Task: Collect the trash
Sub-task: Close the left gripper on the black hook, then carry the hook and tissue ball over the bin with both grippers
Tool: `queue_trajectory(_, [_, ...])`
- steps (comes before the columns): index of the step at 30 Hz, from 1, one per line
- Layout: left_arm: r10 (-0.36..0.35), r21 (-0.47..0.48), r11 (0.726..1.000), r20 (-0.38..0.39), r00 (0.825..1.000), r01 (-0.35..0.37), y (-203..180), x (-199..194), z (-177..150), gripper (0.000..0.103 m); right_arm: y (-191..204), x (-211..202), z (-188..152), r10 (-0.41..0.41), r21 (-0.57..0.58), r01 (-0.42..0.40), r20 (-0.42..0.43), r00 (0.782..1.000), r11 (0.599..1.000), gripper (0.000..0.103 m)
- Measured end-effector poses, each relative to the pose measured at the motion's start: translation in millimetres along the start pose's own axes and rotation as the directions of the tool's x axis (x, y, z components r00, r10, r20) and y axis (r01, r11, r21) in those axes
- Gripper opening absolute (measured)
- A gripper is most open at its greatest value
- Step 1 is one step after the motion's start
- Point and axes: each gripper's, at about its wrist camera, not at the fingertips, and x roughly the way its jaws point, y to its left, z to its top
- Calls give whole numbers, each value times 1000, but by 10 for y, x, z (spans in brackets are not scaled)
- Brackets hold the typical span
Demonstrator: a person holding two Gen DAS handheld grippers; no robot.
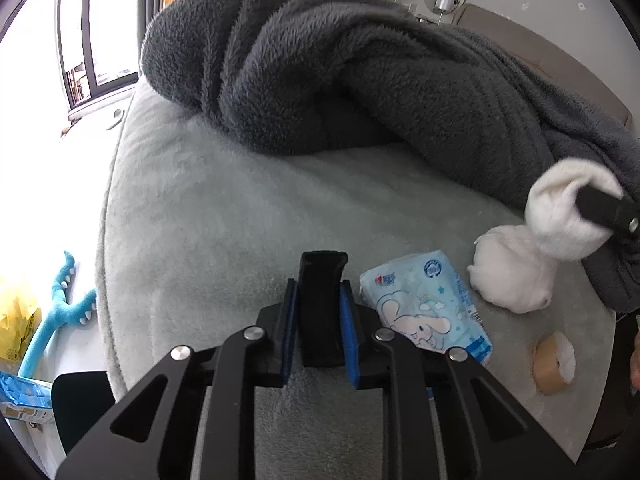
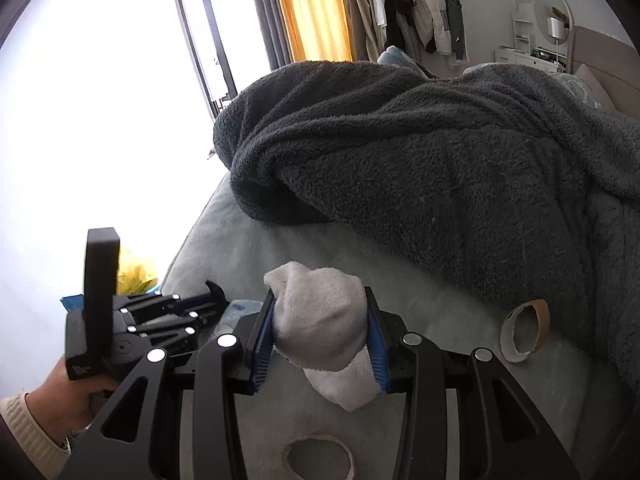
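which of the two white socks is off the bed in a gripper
The white sock clamped in the right gripper; the other balled white sock lies free on the bed.

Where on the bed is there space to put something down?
The pale bedcover is bare between the bed's edge, the dark blanket and the left gripper. It is crowded beside that gripper: tissue pack, white sock and tape roll lie close together.

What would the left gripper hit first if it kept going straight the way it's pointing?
Probably the pale green bed cover just ahead; the left gripper, shut on a black object, angles down toward it. The dark grey blanket lies farther on.
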Motion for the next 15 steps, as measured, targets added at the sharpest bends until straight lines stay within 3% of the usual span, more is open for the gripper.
queue_trajectory(7, [-39, 12, 999, 77, 996, 38, -48, -274, 24, 22, -45, -72, -61, -1, 31, 1, 10, 1000, 1000, 41])
queue_trajectory(15, [-102, 63, 994, 139, 985, 94, -160, -705, -138, 22, 80, -281, -107, -5, 77, -1, 77, 997, 997, 41])
